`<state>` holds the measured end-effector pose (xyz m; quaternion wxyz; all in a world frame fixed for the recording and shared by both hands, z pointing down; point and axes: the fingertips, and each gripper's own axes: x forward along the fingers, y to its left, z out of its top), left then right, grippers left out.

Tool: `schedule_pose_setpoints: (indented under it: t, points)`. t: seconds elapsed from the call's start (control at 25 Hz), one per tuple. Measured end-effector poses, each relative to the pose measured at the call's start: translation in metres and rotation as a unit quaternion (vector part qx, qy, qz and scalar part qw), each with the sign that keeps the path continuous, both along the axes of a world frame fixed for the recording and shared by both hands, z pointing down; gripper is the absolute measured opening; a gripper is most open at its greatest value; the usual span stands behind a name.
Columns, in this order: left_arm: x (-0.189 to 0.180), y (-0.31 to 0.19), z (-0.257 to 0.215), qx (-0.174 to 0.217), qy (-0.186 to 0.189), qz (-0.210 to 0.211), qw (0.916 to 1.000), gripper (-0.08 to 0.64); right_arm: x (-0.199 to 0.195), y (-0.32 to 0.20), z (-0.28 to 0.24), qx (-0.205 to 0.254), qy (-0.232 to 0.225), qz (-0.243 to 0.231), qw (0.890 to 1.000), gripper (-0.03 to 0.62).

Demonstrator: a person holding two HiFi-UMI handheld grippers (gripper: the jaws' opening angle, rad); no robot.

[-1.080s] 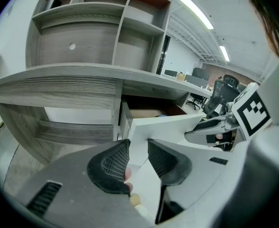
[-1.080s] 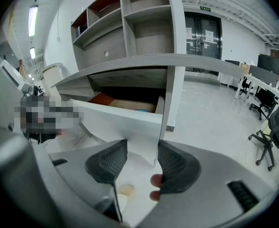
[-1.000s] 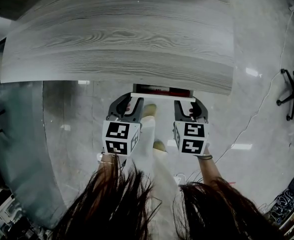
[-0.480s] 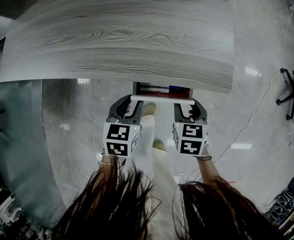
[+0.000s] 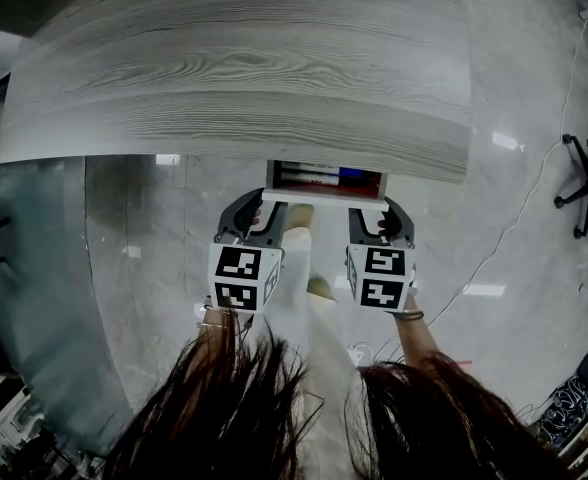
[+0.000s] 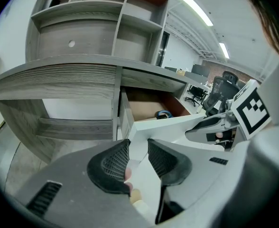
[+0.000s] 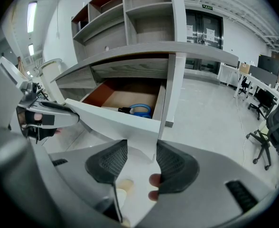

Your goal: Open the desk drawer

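Both tools on the desk drawer: the drawer [image 5: 324,180] stood part-way out from under the desk [image 5: 244,68], at the centre of the head view, its open inside showing as a narrow band just below the desktop's edge. Its white drawer front [image 7: 116,120] ran left to right across the frame, and I had one tool at each end of it. My left gripper [image 6: 138,156] had its jaws drawn close about the front's left lower corner, which filled the narrow gap between the pads. My right gripper [image 7: 142,161] was closed in the same way on the right corner. In the head view both tools sat just below the front, level with each other and neither nearer than the other. The drawer therefore lay straight ahead of both, toward the top of the frame. By my reading, the next pull would have to come straight back toward me, down the frame and square to the front's long line, with both ends kept even. A blue ring-shaped thing [image 7: 140,110] lay inside, near the front.
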<state>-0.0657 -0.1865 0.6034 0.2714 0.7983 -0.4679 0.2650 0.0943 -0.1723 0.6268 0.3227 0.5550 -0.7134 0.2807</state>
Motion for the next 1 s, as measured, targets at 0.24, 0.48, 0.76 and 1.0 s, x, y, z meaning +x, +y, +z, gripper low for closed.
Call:
schedule_pose_setpoints:
  t: [0.24,0.48,0.76,1.0]
  points:
    - [0.002,0.008,0.007,-0.01,-0.001,0.003,0.9999,0.117,0.003,0.005,0.006,-0.01,0.001,0.003,1.0,0.195]
    - [0.002,0.015,0.012,-0.018,-0.004,0.008,0.9998,0.117,0.003,0.011,0.011,-0.017,0.0,0.005,1.0,0.193]
    - [0.001,0.017,0.016,-0.024,-0.01,0.011,0.9996,0.117,0.001,0.014,0.014,-0.021,0.0,0.006,1.0,0.193]
    - [-0.001,0.019,0.02,-0.027,-0.014,0.015,0.9994,0.117,-0.002,0.017,0.018,-0.026,0.0,0.005,1.0,0.193]
